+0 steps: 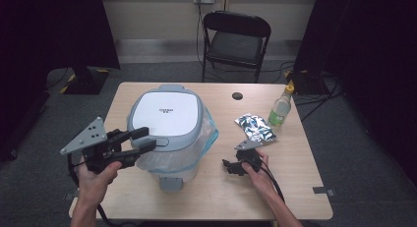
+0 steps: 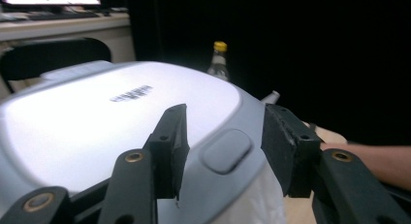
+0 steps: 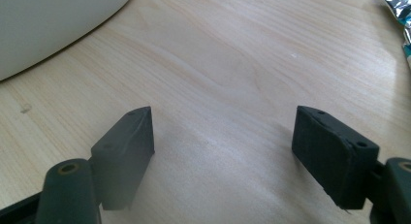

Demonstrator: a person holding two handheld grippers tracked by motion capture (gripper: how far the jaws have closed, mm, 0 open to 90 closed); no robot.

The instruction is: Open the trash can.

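Sitting near the middle of the wooden table [image 1: 147, 197], a grey bin [image 1: 166, 124] with a white lid and a clear liner bag [image 1: 209, 133] bulging out at its right side. A button [image 2: 226, 150] is showing at the lid's near edge in the left gripper view.

Left gripper [image 1: 140, 141] is hovering at the bin's left front edge, held in the person's left hand [image 1: 98, 175]. Its jaws are standing apart, one over the lid and one off its edge, with the button between them; nothing is being held.

Right gripper [image 1: 227, 165] is lying low over bare tabletop to the right of the bin, apart from it. Its jaws are spread wide and holding nothing.

Resting just beyond the right gripper, a silver foil pouch [image 1: 254, 127]. A clear bottle [image 1: 280, 109] with a yellow cap is standing upright just past the pouch. A black folding chair [image 1: 235, 40] is standing behind the table.
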